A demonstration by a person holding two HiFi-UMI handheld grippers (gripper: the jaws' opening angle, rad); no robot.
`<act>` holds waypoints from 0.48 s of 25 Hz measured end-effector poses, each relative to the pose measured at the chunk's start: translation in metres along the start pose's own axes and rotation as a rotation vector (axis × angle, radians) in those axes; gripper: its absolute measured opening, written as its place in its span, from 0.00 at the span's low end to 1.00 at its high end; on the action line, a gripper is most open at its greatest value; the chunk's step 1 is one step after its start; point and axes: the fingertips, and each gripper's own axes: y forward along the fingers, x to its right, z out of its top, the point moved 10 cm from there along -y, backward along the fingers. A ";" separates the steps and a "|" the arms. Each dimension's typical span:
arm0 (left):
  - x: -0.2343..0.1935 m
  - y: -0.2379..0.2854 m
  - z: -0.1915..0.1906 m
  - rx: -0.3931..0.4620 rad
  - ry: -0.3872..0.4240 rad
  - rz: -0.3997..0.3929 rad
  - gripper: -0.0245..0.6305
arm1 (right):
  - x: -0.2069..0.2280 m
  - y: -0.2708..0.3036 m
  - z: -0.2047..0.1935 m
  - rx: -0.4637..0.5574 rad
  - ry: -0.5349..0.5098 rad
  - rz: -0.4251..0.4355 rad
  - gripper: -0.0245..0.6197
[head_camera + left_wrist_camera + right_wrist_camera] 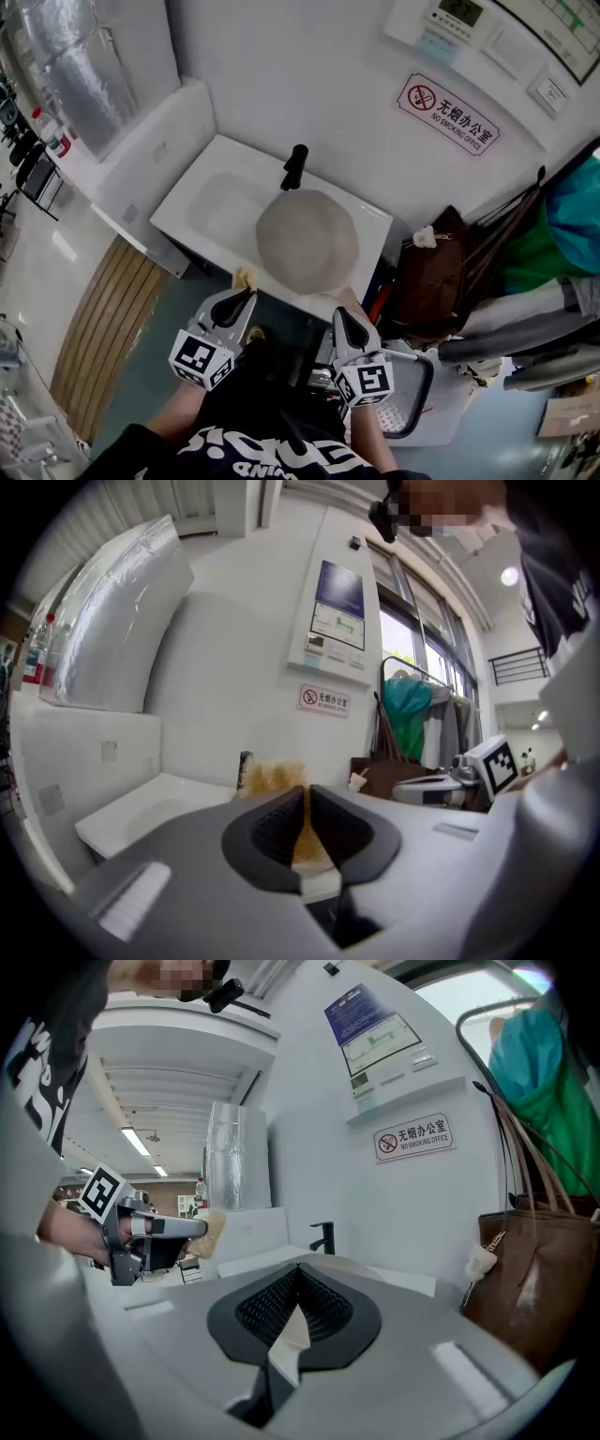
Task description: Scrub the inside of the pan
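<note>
Round pan [307, 239], pale matte grey, lying flat at the right end of the white sink [202, 211], just this side of the black faucet [294, 167]. Circular outline from the head view, with no handle in sight, so no long axis or pointing direction to give. Mouth up or bottom up: cannot tell from the even, dull surface.

Sink rectangular, smooth and glossy white, with a shallow basin left of the pan. Faucet a short, square-edged black post standing upright at the pan's far rim.

Left claw [307, 803] clenched on a yellow-tan sponge [272, 777], coarse and fuzzy, pinched between the ribbed black pads and sticking out past the tips. From the head view, held near the front edge of the sink, left of the pan and apart from it. Right claw [298, 1279] clenched too, ribbed pads pressed together with nothing between them, near the sink's front right corner, short of the pan.

Farther out: on the white wall, a no-smoking sign [447, 114], red and white, tilted in the head view. Right of the sink, a brown leather bag [436, 272] with a small pale charm. Beyond it, a teal-green garment [539, 244] hanging. At the far left, a crinkled silver foil-wrapped duct [66, 66].
</note>
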 end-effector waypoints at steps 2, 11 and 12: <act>-0.013 0.017 0.007 0.008 -0.011 -0.026 0.07 | 0.007 0.013 0.007 0.013 -0.001 -0.026 0.05; -0.048 0.099 0.035 -0.005 0.007 -0.235 0.07 | 0.029 0.037 0.039 0.037 -0.029 -0.211 0.05; -0.050 0.106 0.036 -0.009 0.007 -0.254 0.07 | 0.031 0.036 0.041 0.040 -0.028 -0.229 0.05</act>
